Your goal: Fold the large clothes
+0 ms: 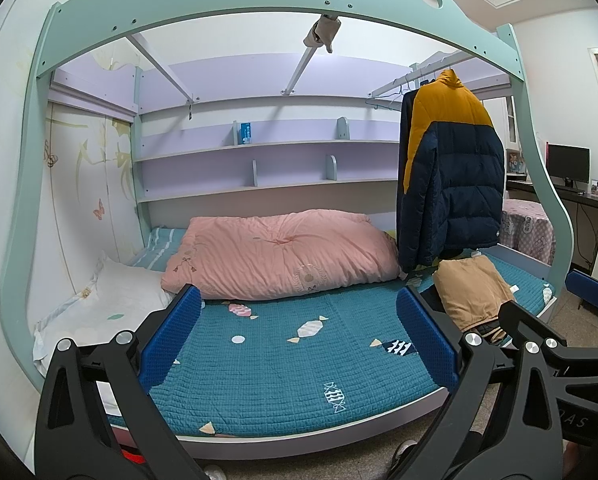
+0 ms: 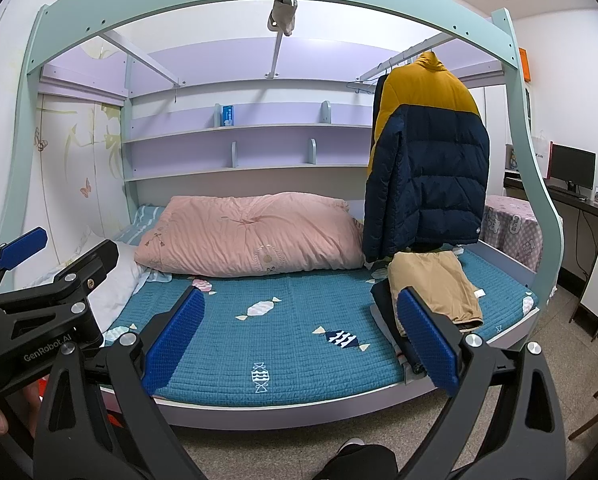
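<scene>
Two handheld grippers face a lower bunk bed (image 1: 283,364), both with jaws spread wide and holding nothing. The left gripper (image 1: 299,340) and the right gripper (image 2: 301,340) hover near the bed's front edge, above its teal candy-print quilt (image 2: 299,320). A navy-and-mustard puffer jacket (image 1: 455,176) hangs from a rail under the upper bunk, at the right end of the bed. Just below it, a tan garment (image 1: 473,296) lies folded on top of darker clothing on the quilt. A pink duvet (image 1: 283,256) is bunched against the back wall, with a white pillow (image 1: 115,304) to its left. A monitor (image 2: 573,168) stands on a table at far right.
</scene>
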{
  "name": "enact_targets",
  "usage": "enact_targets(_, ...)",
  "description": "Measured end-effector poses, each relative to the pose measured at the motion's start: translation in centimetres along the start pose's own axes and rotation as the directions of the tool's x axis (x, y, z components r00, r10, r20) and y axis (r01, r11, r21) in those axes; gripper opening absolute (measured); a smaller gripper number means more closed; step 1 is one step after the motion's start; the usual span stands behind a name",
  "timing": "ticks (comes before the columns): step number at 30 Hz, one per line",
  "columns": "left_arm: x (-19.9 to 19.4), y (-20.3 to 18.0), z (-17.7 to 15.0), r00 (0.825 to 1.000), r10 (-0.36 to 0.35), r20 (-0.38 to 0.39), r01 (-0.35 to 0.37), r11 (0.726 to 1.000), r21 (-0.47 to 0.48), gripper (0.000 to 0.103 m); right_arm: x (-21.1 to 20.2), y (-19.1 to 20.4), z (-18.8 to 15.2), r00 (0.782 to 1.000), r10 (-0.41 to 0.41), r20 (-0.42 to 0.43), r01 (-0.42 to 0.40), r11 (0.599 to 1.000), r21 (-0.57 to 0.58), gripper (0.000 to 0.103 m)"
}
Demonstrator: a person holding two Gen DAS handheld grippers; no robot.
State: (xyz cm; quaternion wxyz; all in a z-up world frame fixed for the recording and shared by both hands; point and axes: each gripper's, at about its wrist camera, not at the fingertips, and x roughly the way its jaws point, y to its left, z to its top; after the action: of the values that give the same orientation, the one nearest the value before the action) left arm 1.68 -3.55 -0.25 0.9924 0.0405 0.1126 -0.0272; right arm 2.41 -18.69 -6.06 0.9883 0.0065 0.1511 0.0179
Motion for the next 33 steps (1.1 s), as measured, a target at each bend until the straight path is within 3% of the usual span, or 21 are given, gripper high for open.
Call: enact_targets(33, 0.16, 0.27, 0.06, 1.0, -0.002, 0.0, 0.002, 1.0, 0.003, 0.098, -0.02, 0.16, 0.09, 1.0, -0.003, 0.0, 0.003, 1.0, 0.0, 0.094)
